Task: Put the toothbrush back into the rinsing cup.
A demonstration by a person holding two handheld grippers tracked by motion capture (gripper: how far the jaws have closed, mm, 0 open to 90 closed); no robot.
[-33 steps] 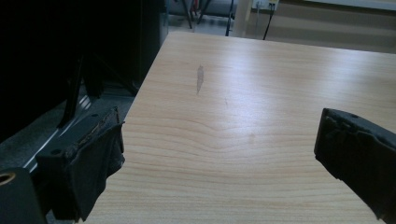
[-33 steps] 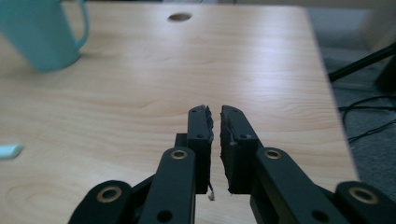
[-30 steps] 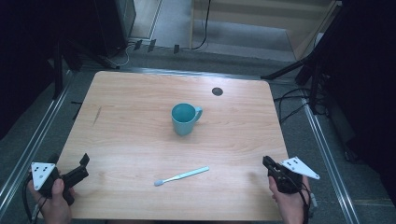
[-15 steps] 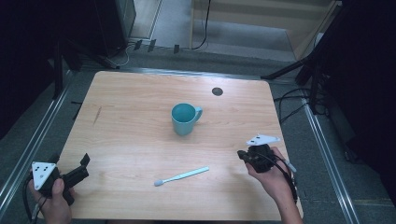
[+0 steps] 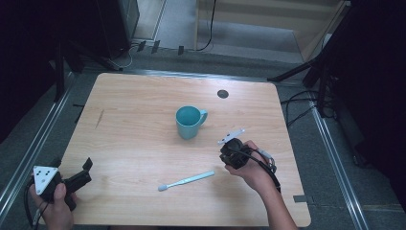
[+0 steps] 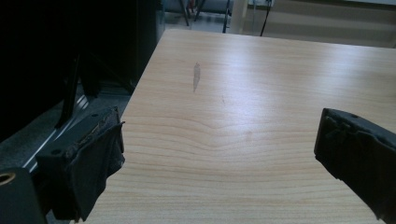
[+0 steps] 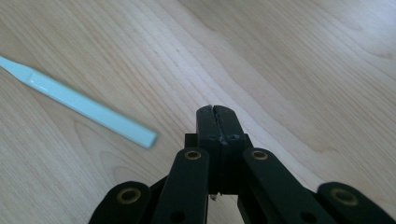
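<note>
Toothbrush (image 5: 186, 180), pale blue, lies flat on the wooden table (image 5: 134, 124) at about 6 o'clock from the table's middle, its bristle end toward 8 o'clock and its handle end toward 2 o'clock, touching neither claw. At the table's 8 o'clock corner the left gripper (image 5: 85, 171) is held in the person's left hand (image 5: 55, 208), its jaws spread wide with nothing between them; in the left gripper view that claw (image 6: 219, 158) shows one black padded jaw at each side of the picture with bare wood and a small dark scuff (image 6: 196, 76) between and beyond. A teal mug (image 5: 189, 121) stands upright just past the table's middle toward 12 o'clock, handle turned to 3 o'clock, well apart from the toothbrush. A small dark round hole (image 5: 222, 93) sits in the tabletop near the far edge at 1 o'clock. At 4 o'clock from the mug, the right gripper (image 5: 229, 155) is held in the right hand (image 5: 253, 167), near the handle end of the toothbrush but not touching it; in the right gripper view its claw (image 7: 217, 112) has both jaws pressed together, gripping nothing, above bare wood, with the toothbrush's handle end (image 7: 84, 108) lying at 9 o'clock from the tips.
</note>
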